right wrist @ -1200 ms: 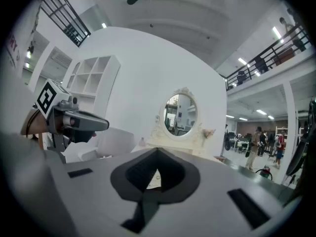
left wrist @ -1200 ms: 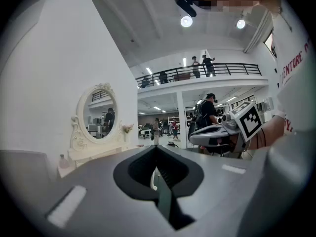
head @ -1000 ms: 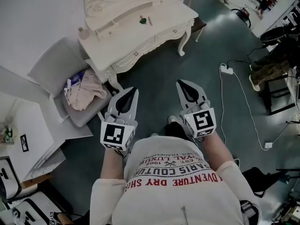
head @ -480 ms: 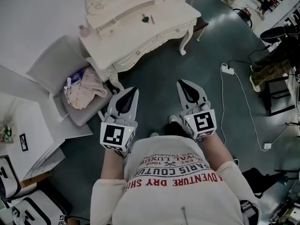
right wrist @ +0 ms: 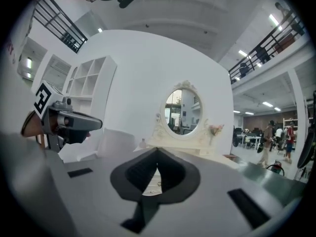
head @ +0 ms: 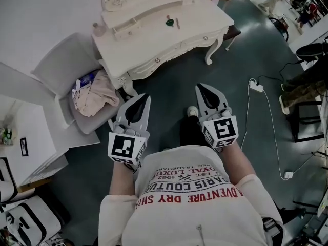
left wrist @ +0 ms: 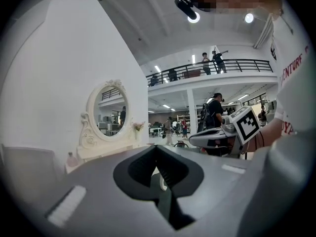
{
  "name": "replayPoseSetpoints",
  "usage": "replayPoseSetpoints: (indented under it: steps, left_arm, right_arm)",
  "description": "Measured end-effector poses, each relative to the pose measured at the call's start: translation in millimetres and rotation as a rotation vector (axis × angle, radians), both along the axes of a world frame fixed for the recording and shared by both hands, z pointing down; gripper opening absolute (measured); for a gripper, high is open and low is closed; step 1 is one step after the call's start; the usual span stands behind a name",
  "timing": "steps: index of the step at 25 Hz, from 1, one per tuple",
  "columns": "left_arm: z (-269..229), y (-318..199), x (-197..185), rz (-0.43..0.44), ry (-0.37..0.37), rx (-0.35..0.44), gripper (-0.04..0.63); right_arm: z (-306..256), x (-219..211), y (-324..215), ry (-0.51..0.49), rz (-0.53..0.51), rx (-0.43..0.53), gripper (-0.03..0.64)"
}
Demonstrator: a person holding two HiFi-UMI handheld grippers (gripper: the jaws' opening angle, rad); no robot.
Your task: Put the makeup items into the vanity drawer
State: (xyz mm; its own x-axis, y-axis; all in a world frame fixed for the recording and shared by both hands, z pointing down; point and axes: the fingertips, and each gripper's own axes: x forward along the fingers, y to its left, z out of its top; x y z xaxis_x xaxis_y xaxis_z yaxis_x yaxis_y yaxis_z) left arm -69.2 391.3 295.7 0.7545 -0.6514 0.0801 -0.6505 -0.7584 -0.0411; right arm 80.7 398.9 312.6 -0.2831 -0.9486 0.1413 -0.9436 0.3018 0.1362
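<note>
Left to right, from the head view.

- Far left: a grey chair (head: 61,65) beside the left end of the vanity, with a bundle of cloth (head: 95,94) heaped on its seat. Probably just parked there; it plays no part in the task.
- Left gripper (head: 145,99): held out at waist height, pointing level toward the vanity. Its own view shows the jaws together at the tip with nothing between them. Carried shut and empty, I judge, because nothing is within reach to pick up.
- Vanity (head: 154,40): far centre, well apart from both grippers, with open floor between. A small bottle (head: 96,28) stands at its left end.
- Makeup items: a small green piece (head: 169,21) and a thin stick (head: 178,23) lie just beside each other on the vanity top, right of centre. They are out in the open, so a top-down or level reach should find them.
- Drawer (head: 182,47): the front under the top looks flush, so I read it as closed. It would need pulling out by a knob before anything goes in.
- Right gripper (head: 201,89): mirrors the left, aimed at the vanity and tilted slightly down. Its jaws are together and empty; the oval mirror (right wrist: 181,105) shows beyond them.
- Far right: a power strip (head: 254,85) and its cable trail over the floor, clear of the direct path.

Judgement: approach stage; no item handled, drawer unopened.
</note>
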Motion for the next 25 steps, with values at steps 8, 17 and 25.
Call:
replayPoseSetpoints:
  steps: [8, 17, 25]
  left_arm:
    - [-4.6, -85.9, 48.3, -0.131, 0.000, 0.003, 0.009]
    - [3.0, -193.7, 118.8, -0.311, 0.015, -0.046, 0.009]
    - [20.6, -253.8, 143.8, -0.415, 0.007, -0.086, 0.009]
  right_arm:
    - [-4.0, 53.4, -105.6, -0.037, -0.123, -0.016, 0.006]
    - [14.8, 130.1, -236.0, 0.019, -0.271, -0.102, 0.006]
    - [51.0, 154.5, -324.8, 0.061, -0.353, -0.209, 0.006]
